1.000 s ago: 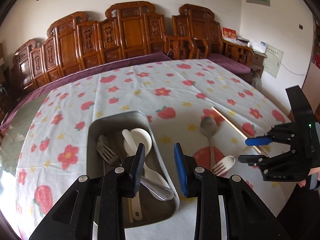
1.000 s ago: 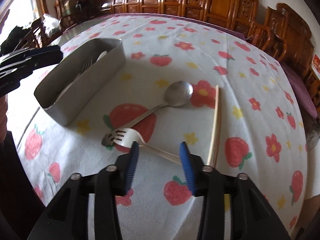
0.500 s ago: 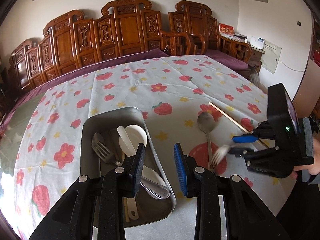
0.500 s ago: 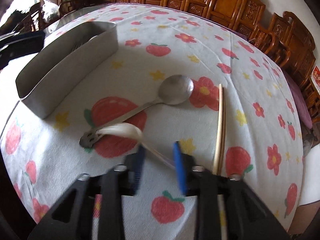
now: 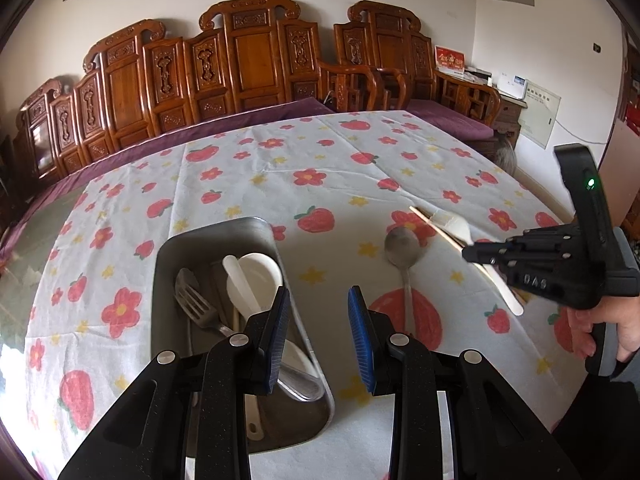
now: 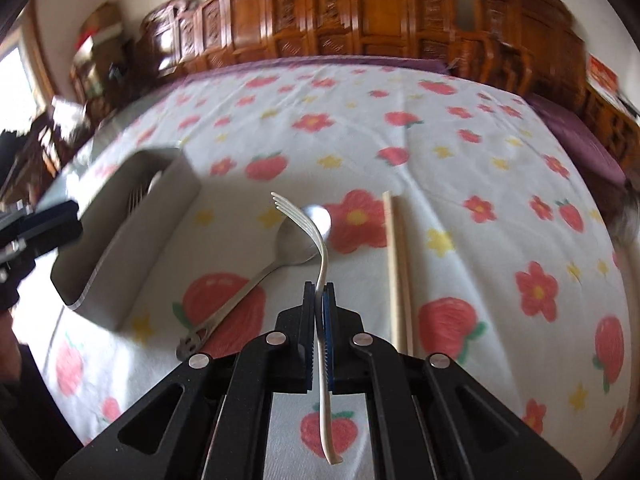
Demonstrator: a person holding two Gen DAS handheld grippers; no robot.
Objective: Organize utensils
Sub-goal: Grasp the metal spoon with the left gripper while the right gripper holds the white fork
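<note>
My right gripper (image 6: 319, 292) is shut on a white plastic fork (image 6: 308, 224) and holds it lifted above the table, tines pointing away. In the left wrist view the right gripper (image 5: 476, 254) is at the right with the fork (image 5: 456, 226) in it. A metal spoon (image 6: 280, 256) and a pair of wooden chopsticks (image 6: 396, 264) lie on the strawberry-print tablecloth. My left gripper (image 5: 319, 334) is open and empty, hovering over the right edge of the metal utensil tray (image 5: 168, 280), which holds a metal fork (image 5: 192, 300), a white spoon (image 5: 256, 276) and other utensils.
The tray also shows in the right wrist view (image 6: 120, 248), left of the spoon. Carved wooden chairs (image 5: 248, 64) line the far side of the round table. A hand (image 5: 600, 320) holds the right gripper at the table's right edge.
My right gripper closed on the white fork and lifted it off the table, swinging upward. My left gripper stayed open over the tray.
</note>
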